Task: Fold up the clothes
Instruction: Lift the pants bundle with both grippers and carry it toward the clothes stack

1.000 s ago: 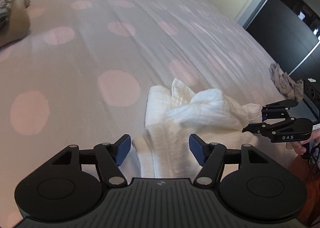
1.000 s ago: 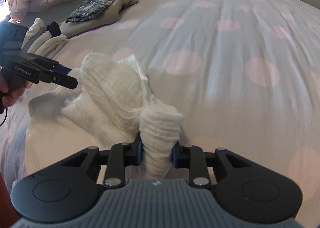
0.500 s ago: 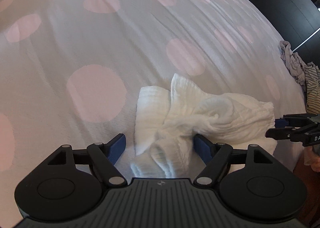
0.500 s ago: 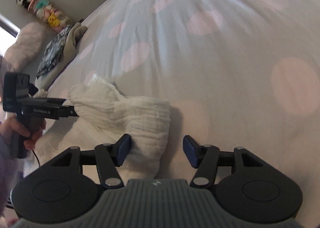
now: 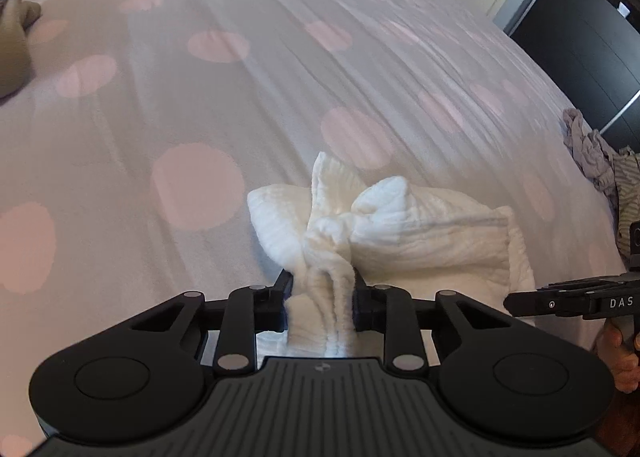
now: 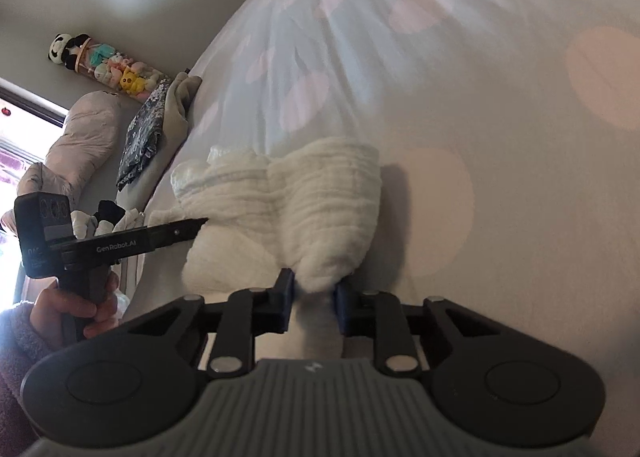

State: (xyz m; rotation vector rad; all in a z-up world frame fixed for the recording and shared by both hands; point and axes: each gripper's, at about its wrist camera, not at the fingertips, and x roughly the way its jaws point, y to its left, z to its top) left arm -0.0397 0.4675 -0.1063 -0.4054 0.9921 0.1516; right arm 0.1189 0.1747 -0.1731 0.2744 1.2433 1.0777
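Note:
A white crinkled garment [image 5: 420,233] lies bunched on the bed's near edge; it also shows in the right wrist view [image 6: 304,209]. My left gripper [image 5: 322,297] is shut on a gathered fold at its left end. My right gripper [image 6: 314,297] is shut on a bunched corner at its right end. Each gripper shows side-on in the other's view, the right one [image 5: 520,303] at the garment's right edge, the left one [image 6: 200,223] at its left edge.
The bed [image 5: 240,77] has a pale sheet with pink dots. A pile of crumpled clothes [image 5: 600,161] lies at its right edge. Folded clothes [image 6: 160,129], a quilted pink jacket [image 6: 76,149] and plush toys [image 6: 104,65] are at the far left.
My left gripper closed on the garment's left fold. My right gripper let go of the garment, then shut again on its right corner. The garment now lies flatter.

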